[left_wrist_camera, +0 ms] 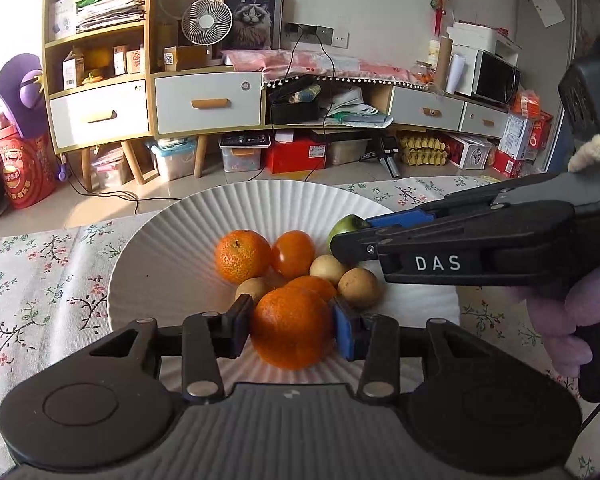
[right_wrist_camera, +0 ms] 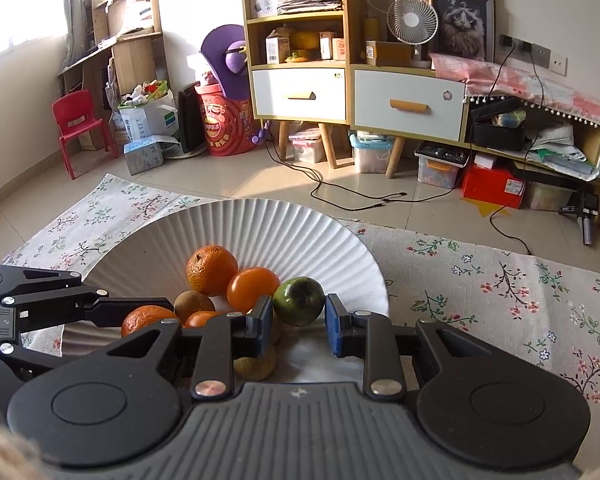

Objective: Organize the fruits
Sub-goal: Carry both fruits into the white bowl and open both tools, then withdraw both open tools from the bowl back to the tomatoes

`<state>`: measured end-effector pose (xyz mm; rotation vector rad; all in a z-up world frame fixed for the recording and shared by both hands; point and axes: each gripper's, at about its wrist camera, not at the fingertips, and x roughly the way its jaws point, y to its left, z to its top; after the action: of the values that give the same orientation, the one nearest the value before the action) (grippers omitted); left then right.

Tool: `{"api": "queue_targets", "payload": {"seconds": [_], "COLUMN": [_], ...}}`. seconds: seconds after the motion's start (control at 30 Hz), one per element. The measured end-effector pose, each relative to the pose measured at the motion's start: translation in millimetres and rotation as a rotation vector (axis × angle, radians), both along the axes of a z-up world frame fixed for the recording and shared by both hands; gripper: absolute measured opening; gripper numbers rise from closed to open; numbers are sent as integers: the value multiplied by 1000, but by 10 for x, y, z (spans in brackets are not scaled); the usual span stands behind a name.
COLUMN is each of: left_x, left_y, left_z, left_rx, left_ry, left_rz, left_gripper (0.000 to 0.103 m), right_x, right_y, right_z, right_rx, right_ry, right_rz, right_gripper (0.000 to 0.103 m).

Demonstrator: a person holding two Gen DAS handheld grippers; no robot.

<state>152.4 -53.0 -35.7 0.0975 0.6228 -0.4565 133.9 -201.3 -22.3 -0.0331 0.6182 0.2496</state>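
Left wrist: dimpled orange mandarin point(left_wrist_camera: 291, 326), glossy, round.

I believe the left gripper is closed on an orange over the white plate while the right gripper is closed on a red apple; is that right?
Not quite: the fruit between the pads of the right gripper is a green fruit, not a red apple, as the right wrist view shows. The rest holds: the left gripper is closed on an orange over the white plate.

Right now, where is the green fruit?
In the right wrist view the green fruit sits between the right gripper fingers, on the white plate, just right of the smooth orange fruit.
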Motion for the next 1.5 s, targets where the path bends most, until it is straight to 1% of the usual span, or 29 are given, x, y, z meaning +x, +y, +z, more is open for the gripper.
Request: {"api": "queue_targets", "payload": {"seconds": [0.03,0.27,0.33,0.4,0.47,0.53,0.6,0.67,0.73,0.77,0.83,0.87,0.93,0.97,1.17,1.27,1.33,1.5], "left_x": [-11,-142,-204,-265,-327,-390,-462,-541,-617,-650,-714,-738,-808,-839,-968,-1004,-1024,-1070], "left_y": [8,67,97,137,164,191,221,254,285,300,329,344,386,410,522,613,664,745], "left_z": [11,126,166,201,229,248,276,302,329,340,354,358,365,366,331,258,171,17], "left_rx": [-3,6,5,6,10,13,17,24,32,35,43,46,48,48,62,55,56,104], "left_ry": [0,-12,-13,-13,-10,-6,-4,-3,0,2,8,11,12,14,40,31,41,50], "left_rz": [0,-1,0,3,4,6,7,9,12,15,20,22,34,40,69,86,99,112], "left_gripper": [37,54,59,67,69,71,75,80,82,85,88,90,93,95,95,95,95,95], "right_x": [4,-104,-162,-244,-326,-412,-487,-570,-653,-685,-768,-800,-882,-911,-1027,-1095,-1111,-1198], "right_y": [1,-9,-17,-36,-48,-53,-54,-40,-26,-18,5,20,48,59,56,52,52,108], "right_z": [12,140,173,204,220,230,239,240,252,259,287,298,317,324,299,231,189,110], "right_rx": [0,10,13,19,21,23,20,14,8,7,9,8,9,10,24,34,33,8], "right_ry": [0,-17,-21,-25,-26,-24,-21,-17,-16,-16,-12,-13,-18,-20,-16,-21,-24,-39], "right_rz": [-2,-11,-13,-14,-15,-23,-32,-43,-56,-56,-51,-48,-49,-52,-88,-99,-94,-68], "right_gripper": [25,27,34,40,46,57,62,70,83,85,94,95,102,103,103,103,103,103]}}
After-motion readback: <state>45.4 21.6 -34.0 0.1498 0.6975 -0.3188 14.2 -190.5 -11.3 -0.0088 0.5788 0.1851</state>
